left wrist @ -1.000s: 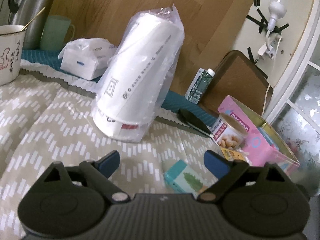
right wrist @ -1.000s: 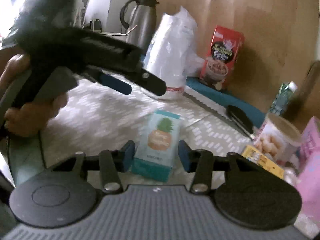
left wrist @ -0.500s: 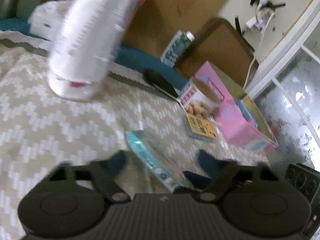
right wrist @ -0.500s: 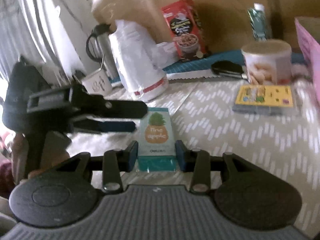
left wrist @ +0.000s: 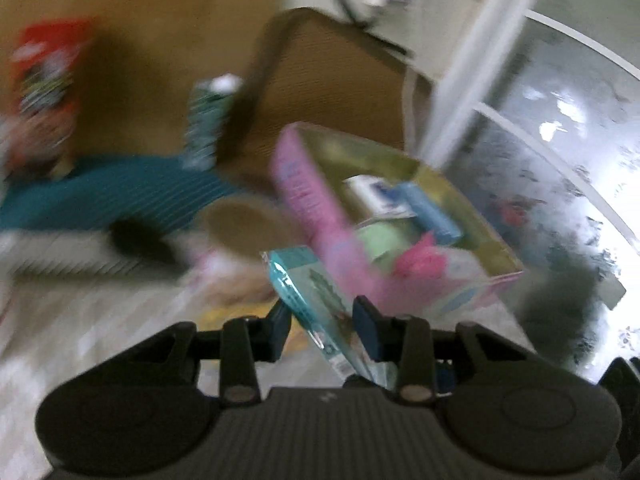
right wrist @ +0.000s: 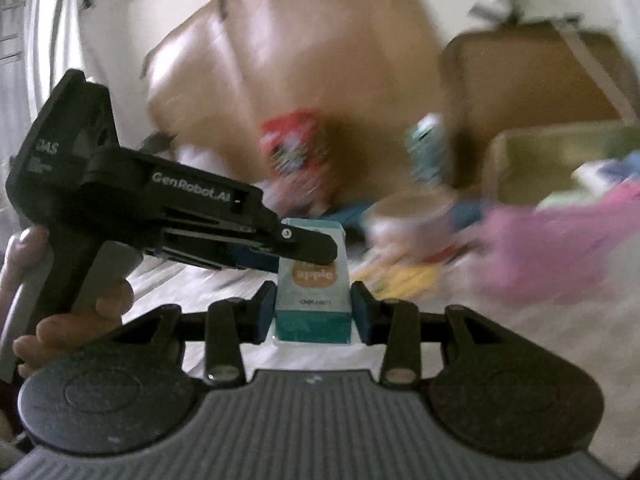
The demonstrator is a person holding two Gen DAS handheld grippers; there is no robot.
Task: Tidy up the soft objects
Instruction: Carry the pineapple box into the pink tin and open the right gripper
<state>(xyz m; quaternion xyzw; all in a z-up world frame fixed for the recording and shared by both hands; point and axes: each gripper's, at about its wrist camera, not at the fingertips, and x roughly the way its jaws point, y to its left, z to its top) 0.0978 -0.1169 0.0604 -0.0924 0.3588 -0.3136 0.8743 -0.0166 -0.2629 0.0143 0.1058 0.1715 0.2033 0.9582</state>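
Blurred table, tools gripping tissue pack

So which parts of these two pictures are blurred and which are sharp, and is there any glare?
Left wrist view: background smeared by motion, the pink box and red carton streaked; the left gripper and the teal tissue pack in it fairly sharp; bright glare on the glass at right. Right wrist view: the right gripper and the pack crisp, everything behind blurred, window washed out at left.

Glossy plastic-wrapped tissue pack; matt black plastic tongs; woven tablecloth.
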